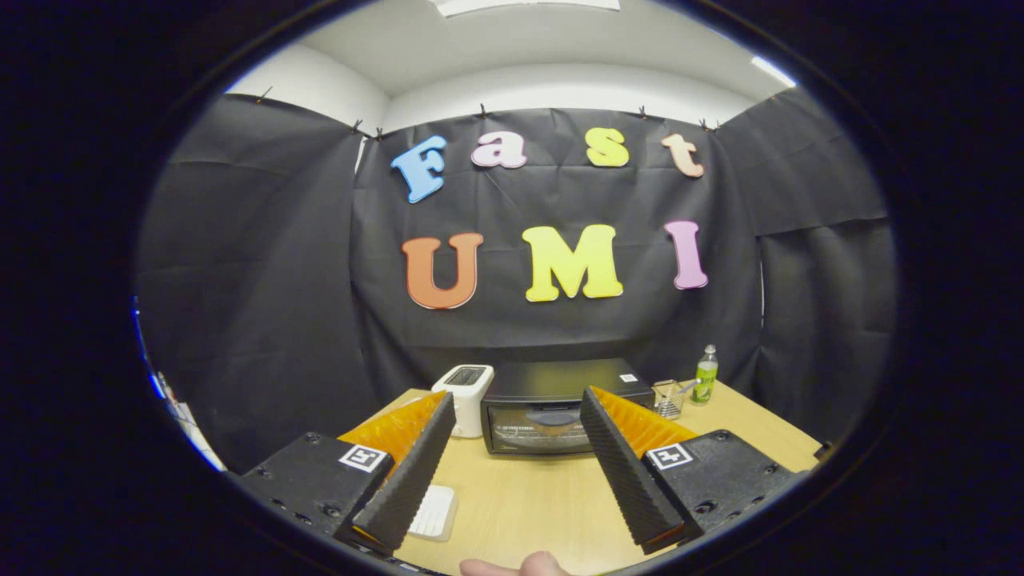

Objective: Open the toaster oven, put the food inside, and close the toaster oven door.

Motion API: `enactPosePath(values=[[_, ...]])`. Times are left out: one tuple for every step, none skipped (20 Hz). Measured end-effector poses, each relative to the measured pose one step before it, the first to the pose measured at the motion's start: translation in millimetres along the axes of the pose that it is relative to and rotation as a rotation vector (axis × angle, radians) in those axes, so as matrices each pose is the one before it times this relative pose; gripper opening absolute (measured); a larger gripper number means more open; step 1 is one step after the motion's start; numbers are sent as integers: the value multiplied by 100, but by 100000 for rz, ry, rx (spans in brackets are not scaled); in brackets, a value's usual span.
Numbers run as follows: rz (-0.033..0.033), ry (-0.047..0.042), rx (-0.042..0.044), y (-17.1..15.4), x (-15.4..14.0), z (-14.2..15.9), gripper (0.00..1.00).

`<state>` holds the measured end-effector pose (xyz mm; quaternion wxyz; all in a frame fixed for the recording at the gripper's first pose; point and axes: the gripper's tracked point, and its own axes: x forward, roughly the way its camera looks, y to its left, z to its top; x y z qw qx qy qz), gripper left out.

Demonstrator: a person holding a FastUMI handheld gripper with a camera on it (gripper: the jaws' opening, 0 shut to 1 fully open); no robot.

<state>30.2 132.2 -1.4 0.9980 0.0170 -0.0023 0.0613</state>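
Note:
A black toaster oven [552, 408] stands at the back of the wooden table [536, 504], its glass door closed with the handle near the top. My gripper [518, 400] is held open well short of it, the oven showing between and beyond the two fingers [412, 472]. Nothing sits between the fingers. A pale flat item [434, 512] lies on the table under the left finger; I cannot tell if it is the food.
A white pop-up toaster [464, 398] stands just left of the oven. To the oven's right are a wire holder [668, 398] and a green bottle [706, 376]. A fingertip [516, 566] of a person shows at the near table edge.

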Motion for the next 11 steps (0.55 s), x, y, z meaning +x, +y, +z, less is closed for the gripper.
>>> enactPosePath(values=[[-968,-1211,-511,-182,-208,424,100],[-195,-970,375,21,-222,411,100],[169,-872,304,243,-109,105,100],[122,-557,-250,67,-98,188,100],[333,-173,-936,25,-61,-31,100],[410,317,-488,65,-68,-214,100],[763,458,-321,143,-10,-307,100],[813,259,-453,149,-42,-103,100],[-291,-73,-246,-162,172,19,100],[-181,57,-152,-107,-6,1,100],[189,282,29,140,54,-114,100]])
